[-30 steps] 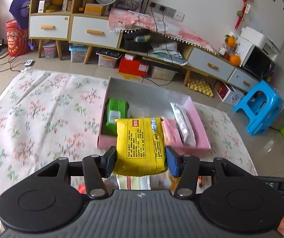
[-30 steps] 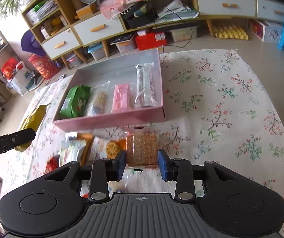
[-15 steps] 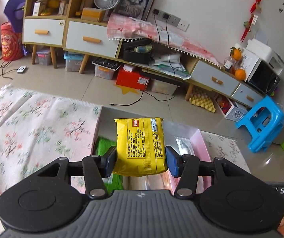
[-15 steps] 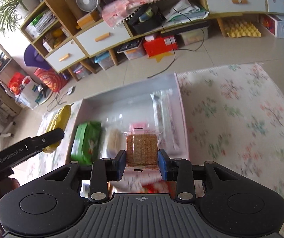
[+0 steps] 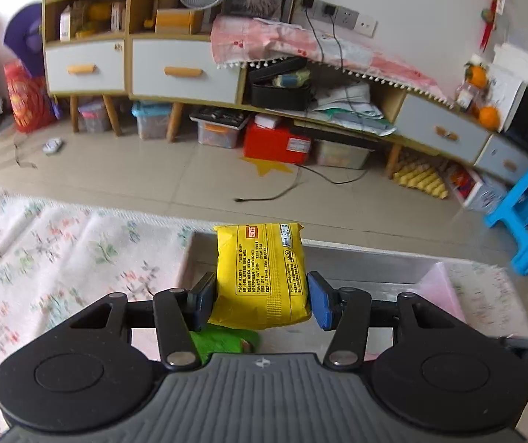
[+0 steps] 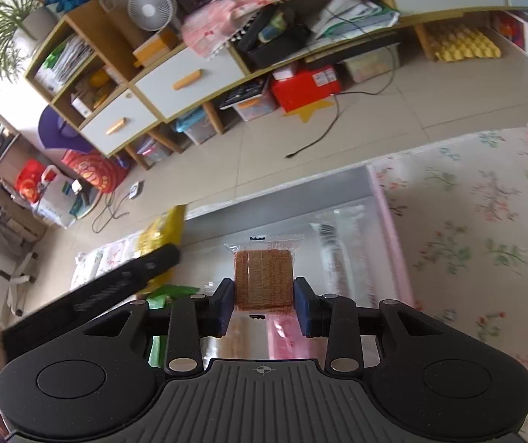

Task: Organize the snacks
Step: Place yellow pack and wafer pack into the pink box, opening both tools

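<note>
Above the pink-walled box [image 6: 389, 221], left gripper [image 5: 260, 297] clamping a yellow snack packet [image 5: 260, 277], right gripper [image 6: 264, 304] pinching a clear-wrapped brown cracker pack [image 6: 264, 278].

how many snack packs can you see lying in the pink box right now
3 visible in the pink box: a green pack at left, a pink pack mid, a clear long pack at right. The grippers may hide more.

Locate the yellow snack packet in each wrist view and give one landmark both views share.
Left wrist: yellow snack packet at centre, gripped between the left gripper fingers.
Right wrist: its edge shows at left, behind the other gripper's black finger.
Shared landmark: the red box under the shelf.
</note>
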